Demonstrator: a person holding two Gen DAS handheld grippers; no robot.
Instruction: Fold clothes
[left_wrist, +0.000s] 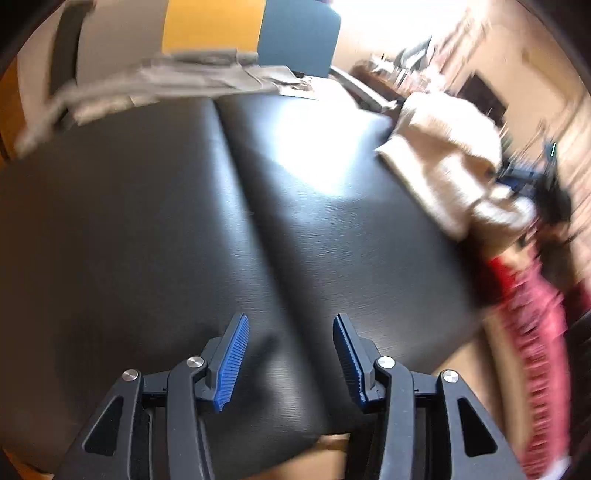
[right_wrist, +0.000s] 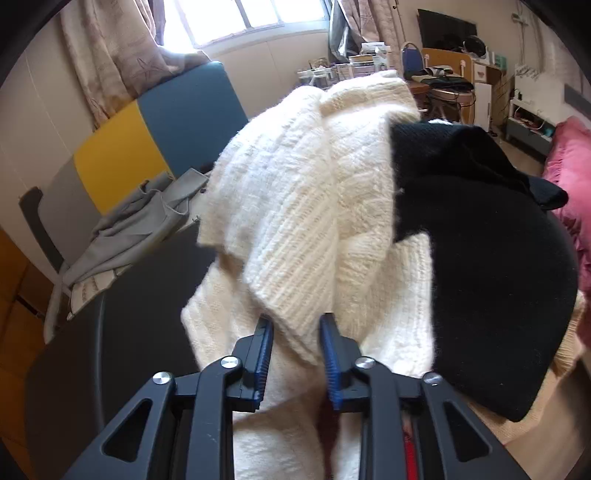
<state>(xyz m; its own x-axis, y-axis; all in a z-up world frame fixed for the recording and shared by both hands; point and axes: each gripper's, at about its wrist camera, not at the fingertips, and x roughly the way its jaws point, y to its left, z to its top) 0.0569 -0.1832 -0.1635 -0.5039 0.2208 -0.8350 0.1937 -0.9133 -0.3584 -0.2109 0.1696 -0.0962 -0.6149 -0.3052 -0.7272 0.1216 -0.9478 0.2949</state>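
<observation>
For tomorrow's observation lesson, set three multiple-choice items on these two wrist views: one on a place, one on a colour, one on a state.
1. Where does the grey garment lie?
A. at the dark table's far edge, by the yellow and blue panels
B. on top of the cream sweater
C. between the left gripper's fingers

2. What colour is the garment lying against the cream sweater?
A. green
B. black
C. orange

3. How does the left gripper stand?
A. clamped on cloth
B. open, nothing between its fingers
C. out of view

Answers: 1 A, it lies crumpled at the far rim of the table; 2 B, the black garment overlaps the sweater; 3 B, only bare tabletop shows between the pads.
</observation>
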